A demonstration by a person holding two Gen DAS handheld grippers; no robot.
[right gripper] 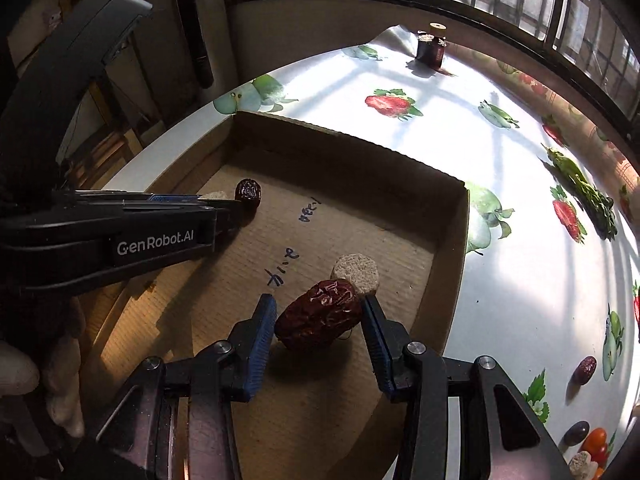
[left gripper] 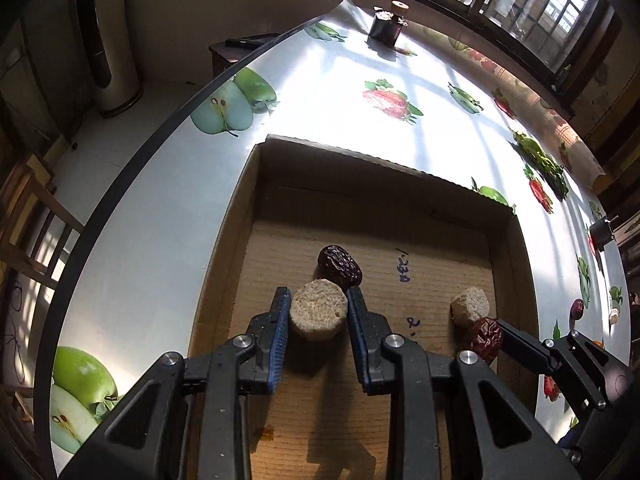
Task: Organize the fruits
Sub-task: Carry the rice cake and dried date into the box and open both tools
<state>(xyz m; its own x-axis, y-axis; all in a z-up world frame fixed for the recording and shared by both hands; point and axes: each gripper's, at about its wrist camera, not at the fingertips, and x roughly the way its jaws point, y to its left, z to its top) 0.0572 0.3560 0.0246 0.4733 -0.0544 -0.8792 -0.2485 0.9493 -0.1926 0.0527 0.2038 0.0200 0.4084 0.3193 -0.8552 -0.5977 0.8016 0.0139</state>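
A shallow cardboard box (left gripper: 236, 216) lies on the table. My left gripper (left gripper: 319, 300) is shut on a round beige puck (left gripper: 318, 314) and holds it over the box floor. A dark red date (left gripper: 340, 266) lies just beyond it. My right gripper (right gripper: 319, 309) is shut on a red date (right gripper: 320, 314) inside the box; a second beige puck (right gripper: 356, 273) lies just beyond it. In the left wrist view that date (left gripper: 486, 338) and puck (left gripper: 470, 306) sit at the right. In the right wrist view the left gripper (right gripper: 216, 198) sits at the left beside the far date (right gripper: 248, 192).
The table wears a white fruit-print cloth (left gripper: 400, 64). A dark jar (left gripper: 386, 24) stands at the far edge. Loose outside the box at the right lie a date (right gripper: 585, 370), a dark fruit (right gripper: 576, 433), a small tomato (right gripper: 596, 440) and a pale piece (right gripper: 580, 463).
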